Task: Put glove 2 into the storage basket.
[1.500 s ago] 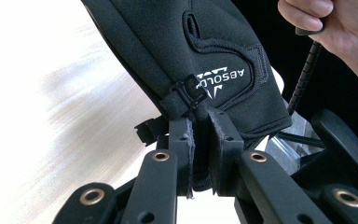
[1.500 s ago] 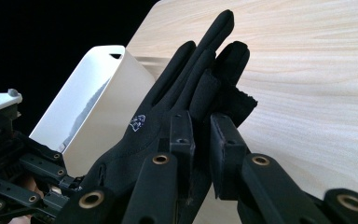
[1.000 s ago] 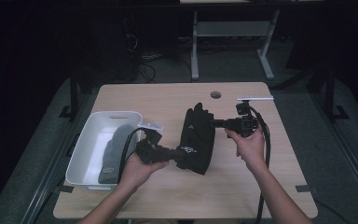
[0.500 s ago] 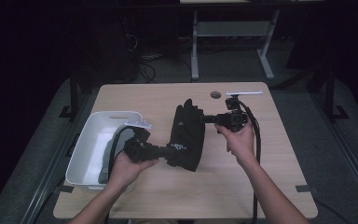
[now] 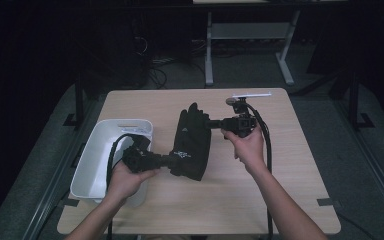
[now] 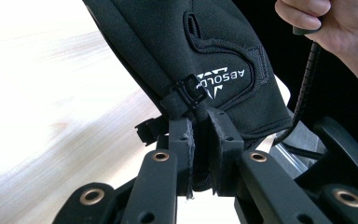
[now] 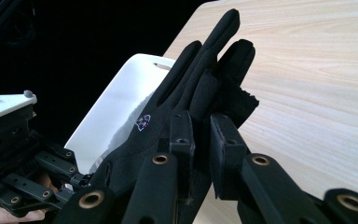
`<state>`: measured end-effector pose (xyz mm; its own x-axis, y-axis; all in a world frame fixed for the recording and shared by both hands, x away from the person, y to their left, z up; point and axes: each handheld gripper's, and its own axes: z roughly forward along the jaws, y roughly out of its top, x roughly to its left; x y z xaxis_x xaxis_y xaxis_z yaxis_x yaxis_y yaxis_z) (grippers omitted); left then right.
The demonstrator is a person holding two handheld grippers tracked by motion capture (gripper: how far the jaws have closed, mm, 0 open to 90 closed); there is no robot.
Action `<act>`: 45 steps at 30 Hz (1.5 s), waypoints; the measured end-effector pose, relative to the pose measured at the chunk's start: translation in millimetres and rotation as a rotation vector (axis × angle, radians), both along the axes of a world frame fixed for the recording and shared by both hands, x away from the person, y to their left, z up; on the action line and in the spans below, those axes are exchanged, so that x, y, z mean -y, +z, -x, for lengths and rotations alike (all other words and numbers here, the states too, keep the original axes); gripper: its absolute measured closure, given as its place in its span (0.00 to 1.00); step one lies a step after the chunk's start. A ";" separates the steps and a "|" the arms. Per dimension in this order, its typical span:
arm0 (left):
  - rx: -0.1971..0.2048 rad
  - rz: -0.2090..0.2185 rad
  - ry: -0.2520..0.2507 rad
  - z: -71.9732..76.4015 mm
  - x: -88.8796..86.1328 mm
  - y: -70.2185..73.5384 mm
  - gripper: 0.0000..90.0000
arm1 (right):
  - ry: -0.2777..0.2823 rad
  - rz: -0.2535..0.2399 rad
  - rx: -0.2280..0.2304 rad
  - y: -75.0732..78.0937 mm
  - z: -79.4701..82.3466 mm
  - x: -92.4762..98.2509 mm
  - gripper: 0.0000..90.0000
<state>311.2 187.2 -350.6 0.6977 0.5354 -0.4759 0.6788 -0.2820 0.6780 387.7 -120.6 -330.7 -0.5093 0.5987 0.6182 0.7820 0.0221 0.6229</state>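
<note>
A pair of black fabric gloves with white lettering (image 5: 191,142) was held above the pale wooden table (image 5: 280,200), stretched between two grippers. The left gripper (image 5: 172,159) had its jaws clamped on the cuff end — seen close in the left gripper view (image 6: 223,70). The right gripper (image 5: 209,123) had its jaws pinched on the gloves' finger end (image 7: 205,88). A white plastic rectangular bin (image 5: 92,160) stood at the table's left edge, just beside the left hand (image 5: 125,180).
</note>
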 end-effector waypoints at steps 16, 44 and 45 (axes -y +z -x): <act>0.010 0.003 0.041 4.0 -26.6 7.4 0.90 | 0.040 -0.010 0.007 4.7 -10.1 -29.3 0.89; 0.029 -0.003 0.132 13.5 -88.3 22.1 0.90 | 0.116 -0.030 0.025 17.9 -24.7 -97.5 0.89; 0.029 -0.009 0.132 13.6 -89.9 22.9 0.90 | 0.118 -0.032 0.020 18.4 -25.0 -99.6 0.89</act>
